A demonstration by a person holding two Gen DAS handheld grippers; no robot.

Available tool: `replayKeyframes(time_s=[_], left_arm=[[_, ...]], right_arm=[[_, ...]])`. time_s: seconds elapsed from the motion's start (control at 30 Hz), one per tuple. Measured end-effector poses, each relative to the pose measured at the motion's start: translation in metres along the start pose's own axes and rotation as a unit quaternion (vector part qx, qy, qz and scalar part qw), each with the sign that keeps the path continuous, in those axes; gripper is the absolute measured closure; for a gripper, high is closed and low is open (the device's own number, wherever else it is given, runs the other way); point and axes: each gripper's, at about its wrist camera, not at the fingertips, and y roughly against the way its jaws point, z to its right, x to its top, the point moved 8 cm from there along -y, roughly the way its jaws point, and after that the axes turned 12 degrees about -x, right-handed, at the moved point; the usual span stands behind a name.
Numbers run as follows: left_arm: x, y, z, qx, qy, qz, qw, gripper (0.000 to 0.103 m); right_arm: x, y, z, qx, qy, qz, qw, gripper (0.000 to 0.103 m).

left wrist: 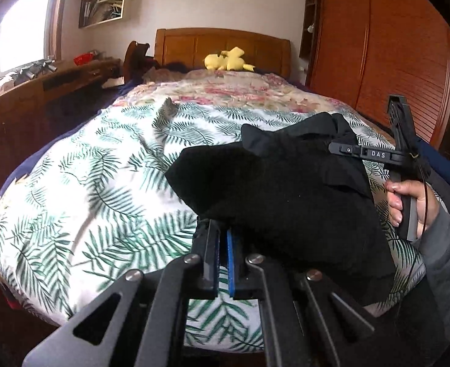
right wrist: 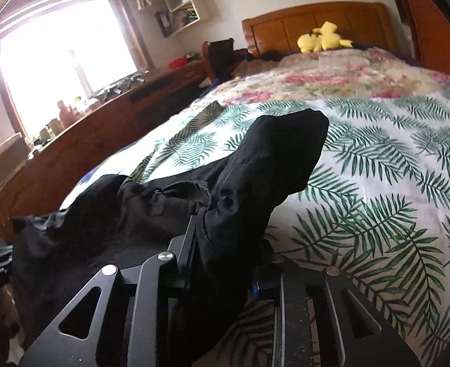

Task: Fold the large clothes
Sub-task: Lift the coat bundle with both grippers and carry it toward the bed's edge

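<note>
A black garment (left wrist: pixel 286 189) hangs between my two grippers above the bed's leaf-print cover (left wrist: pixel 87 183). My left gripper (left wrist: pixel 223 229) is shut on one edge of it, its blue-padded fingers close together. My right gripper shows in the left wrist view (left wrist: pixel 344 148) at the right, held by a hand, pinching the garment's far corner. In the right wrist view the black garment (right wrist: pixel 255 168) is bunched between the right gripper's (right wrist: pixel 225 232) fingers and drapes away to the left, hiding the fingertips.
A yellow plush toy (left wrist: pixel 226 59) lies by the wooden headboard (left wrist: pixel 221 42). A floral quilt (left wrist: pixel 231 91) covers the far half of the bed. A wooden desk (left wrist: pixel 41 91) with clutter runs along the left under the window. A wooden wardrobe (left wrist: pixel 377 55) stands at the right.
</note>
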Motion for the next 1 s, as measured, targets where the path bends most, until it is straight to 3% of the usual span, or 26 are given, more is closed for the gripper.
replayKeyframes(time_s=[0.37,1.0], left_arm=[[0.013,0.029,-0.072,0.016,0.017,0.037,0.999,0.101],[0.006,0.091,-0.237,0.121,0.068,0.084,0.9868,0.102]], right_arm=[[0.026,-0.02,-0.072,-0.027,0.039,0.014,0.999,0.08],[0.087,-0.127,-0.276,0.028,0.152,-0.004,0.988,0.081]])
